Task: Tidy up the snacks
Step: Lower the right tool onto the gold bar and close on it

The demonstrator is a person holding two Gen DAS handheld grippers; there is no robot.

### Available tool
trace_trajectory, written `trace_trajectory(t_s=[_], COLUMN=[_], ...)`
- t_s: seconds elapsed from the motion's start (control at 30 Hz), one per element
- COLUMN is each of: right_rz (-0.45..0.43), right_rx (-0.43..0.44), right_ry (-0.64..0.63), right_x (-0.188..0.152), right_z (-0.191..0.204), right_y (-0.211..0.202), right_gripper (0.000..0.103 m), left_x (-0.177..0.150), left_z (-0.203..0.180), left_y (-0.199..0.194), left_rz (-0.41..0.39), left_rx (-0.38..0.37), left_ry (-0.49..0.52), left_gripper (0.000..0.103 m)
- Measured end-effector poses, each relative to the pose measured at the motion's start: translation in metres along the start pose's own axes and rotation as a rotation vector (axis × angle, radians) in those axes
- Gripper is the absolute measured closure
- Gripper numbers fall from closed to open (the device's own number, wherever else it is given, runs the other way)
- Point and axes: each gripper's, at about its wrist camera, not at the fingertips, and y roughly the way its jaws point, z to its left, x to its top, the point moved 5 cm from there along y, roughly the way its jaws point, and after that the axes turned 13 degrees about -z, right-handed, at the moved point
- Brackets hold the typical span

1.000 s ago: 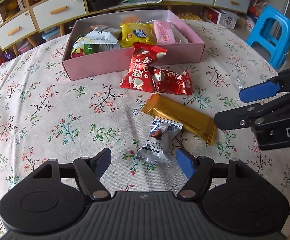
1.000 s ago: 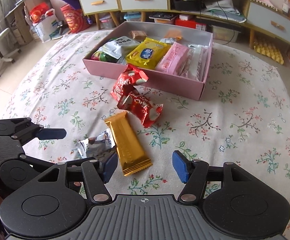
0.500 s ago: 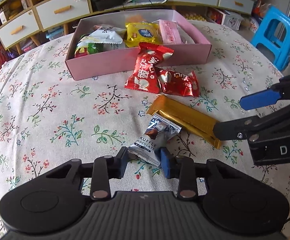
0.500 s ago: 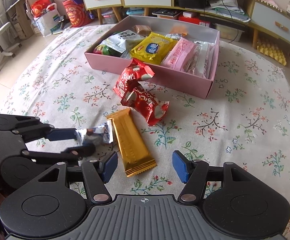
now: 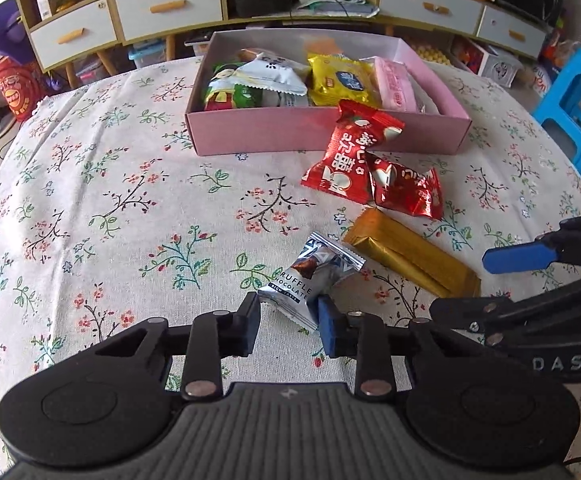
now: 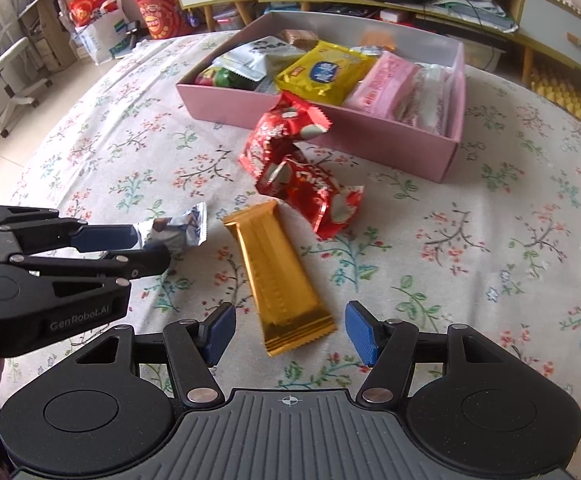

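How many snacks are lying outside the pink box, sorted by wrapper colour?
Red packets: 2, one leaning on the box, one flat
Gold bar: 1
Silver chocolate: 1, in the left claw, which is closing
Total: 4

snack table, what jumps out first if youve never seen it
A pink box of packed snacks sits at the far side of the floral tablecloth. Before it lie two red packets and a gold bar. The left hand-held gripper is closing on a silver chocolate packet.
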Motion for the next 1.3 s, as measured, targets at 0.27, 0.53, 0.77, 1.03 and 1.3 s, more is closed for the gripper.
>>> trace_trajectory(t_s=[0.27, 0.53, 0.77, 1.03, 1.3], right_rz=[0.01, -0.038, -0.066, -0.064, -0.045], right_rx=[0.01, -0.003, -0.013, -0.001, 0.016], right_ry=[-0.04, -0.057, -0.069, -0.055, -0.028], right_x=[-0.004, -0.001, 0.005, 0.009, 0.008], right_z=[0.01, 0.013, 0.017, 0.02, 0.029], right_y=[0.008, 0.015, 0.022, 0.023, 0.02], right_gripper=[0.042, 0.042, 0.038, 0.068, 0.078], left_x=[0.0, 0.003, 0.005, 0.006, 0.007], left_z=[0.002, 0.006, 0.013, 0.015, 0.014], left_y=[-0.001, -0.001, -0.002, -0.004, -0.005], left_rz=[0.002, -0.003, -0.005, -0.009, -0.01], left_rx=[0.0, 0.013, 0.03, 0.031, 0.03], left_ry=[-0.013, -0.02, -0.047, -0.058, -0.06], left_gripper=[0.075, 0.075, 0.075, 0.075, 0.075])
